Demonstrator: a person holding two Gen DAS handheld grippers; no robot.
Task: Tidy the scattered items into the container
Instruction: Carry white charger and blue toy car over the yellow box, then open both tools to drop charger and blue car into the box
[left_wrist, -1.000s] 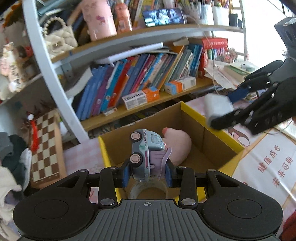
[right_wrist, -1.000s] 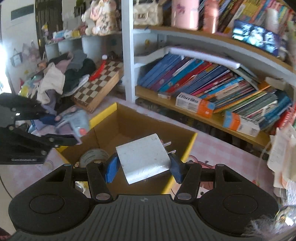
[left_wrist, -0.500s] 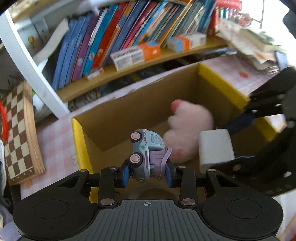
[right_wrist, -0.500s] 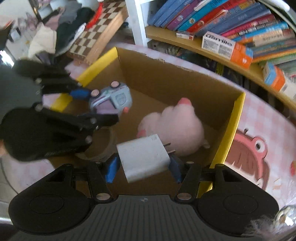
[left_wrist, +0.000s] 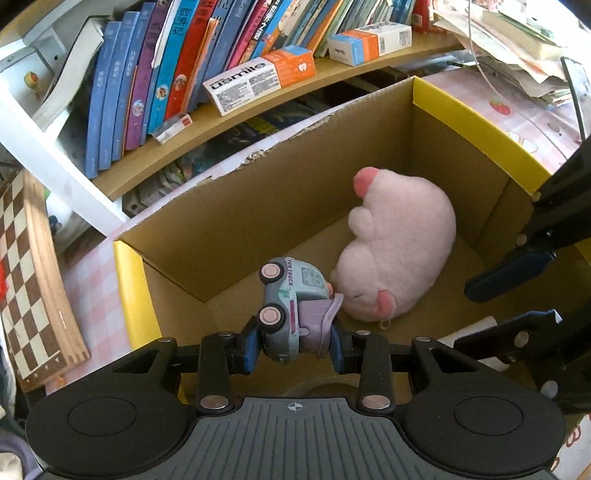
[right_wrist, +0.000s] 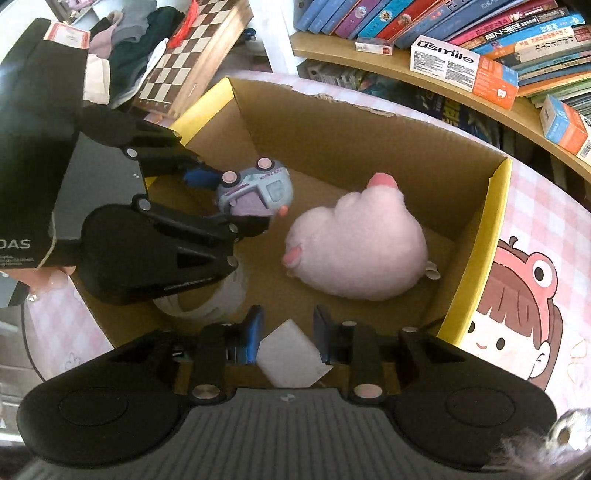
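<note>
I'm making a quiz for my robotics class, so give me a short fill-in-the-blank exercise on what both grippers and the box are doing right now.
1. The left gripper is shut on a toy ____.
2. The pink plush toy lies ____ the cardboard box.
3. The white charger sits between the right gripper's fingers, which stand ____.
4. The orange and white box on the shelf reads ____.

Missing words: truck; inside; open; usmile
</note>
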